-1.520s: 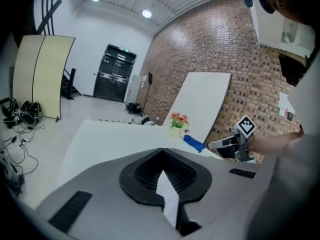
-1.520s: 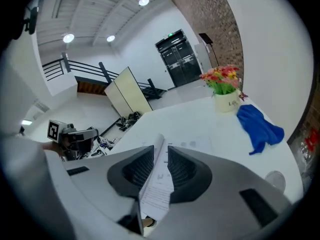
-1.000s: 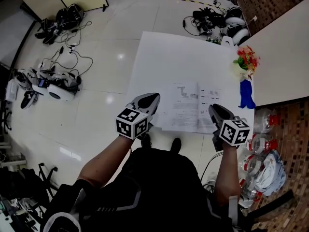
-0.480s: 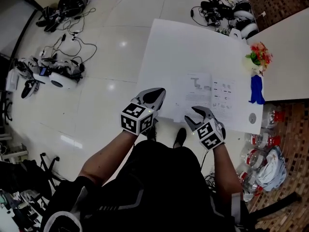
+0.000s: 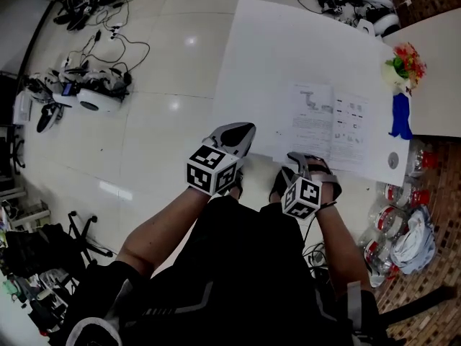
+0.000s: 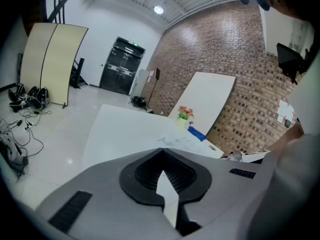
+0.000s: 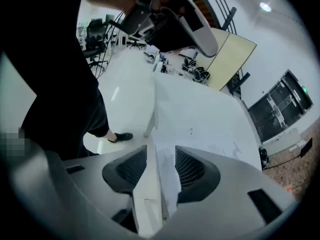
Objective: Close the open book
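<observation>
From where I stand, the book lies open on the table, close to its front edge. It is just ahead of the right hand-held gripper, and a page's edge sits between that gripper's jaws. The left hand-held gripper is over the table's front left corner, to the left of the book. Far ahead and to the right of the right gripper, flowers stand at the table's right edge. A flat object lies just nearer than the flowers, and a disc lies nearer still. A second table stands beyond the flowers. Jars sit on the floor to the right of the right gripper. Cables lie on the floor well to the left of the left gripper.
</observation>
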The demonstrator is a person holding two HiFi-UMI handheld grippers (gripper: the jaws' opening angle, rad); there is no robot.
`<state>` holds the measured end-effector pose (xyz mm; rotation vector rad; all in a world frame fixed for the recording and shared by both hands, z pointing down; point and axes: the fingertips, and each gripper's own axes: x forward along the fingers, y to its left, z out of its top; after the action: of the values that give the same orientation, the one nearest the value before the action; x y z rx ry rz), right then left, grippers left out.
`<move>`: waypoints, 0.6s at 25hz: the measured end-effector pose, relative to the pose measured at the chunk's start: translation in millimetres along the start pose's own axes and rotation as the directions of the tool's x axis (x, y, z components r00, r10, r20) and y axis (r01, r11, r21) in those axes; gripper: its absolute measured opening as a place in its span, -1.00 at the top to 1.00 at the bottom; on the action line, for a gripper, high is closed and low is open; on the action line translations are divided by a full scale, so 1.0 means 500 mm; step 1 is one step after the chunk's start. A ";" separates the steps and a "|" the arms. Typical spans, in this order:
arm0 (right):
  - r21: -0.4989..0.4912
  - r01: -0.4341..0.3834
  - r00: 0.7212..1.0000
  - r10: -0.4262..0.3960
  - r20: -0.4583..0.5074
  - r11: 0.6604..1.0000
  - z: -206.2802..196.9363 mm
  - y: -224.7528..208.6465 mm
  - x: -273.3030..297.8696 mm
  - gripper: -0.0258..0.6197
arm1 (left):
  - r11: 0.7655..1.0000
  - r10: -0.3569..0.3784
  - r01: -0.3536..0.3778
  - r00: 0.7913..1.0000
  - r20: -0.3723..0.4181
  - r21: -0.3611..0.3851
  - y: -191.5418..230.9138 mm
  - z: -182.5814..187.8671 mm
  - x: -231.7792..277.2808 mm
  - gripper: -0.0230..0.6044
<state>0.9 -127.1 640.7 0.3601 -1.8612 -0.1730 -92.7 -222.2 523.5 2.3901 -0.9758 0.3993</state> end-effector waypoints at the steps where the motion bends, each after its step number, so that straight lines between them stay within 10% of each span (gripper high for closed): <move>1: -0.028 0.008 1.000 -0.008 -0.014 1.000 -0.002 0.003 0.005 0.50 | 1.000 0.001 -0.001 1.000 -0.004 0.000 -0.004 -0.005 -0.001 0.95; 15: -0.001 0.056 0.997 -0.056 -0.056 0.998 -0.011 0.003 0.020 0.74 | 1.000 -0.002 0.002 1.000 0.009 -0.001 -0.025 0.008 -0.033 0.95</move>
<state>2.7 -128.5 652.1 0.4133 -1.7971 -0.1985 -95.1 -207.7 508.4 2.3935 -0.9774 0.3880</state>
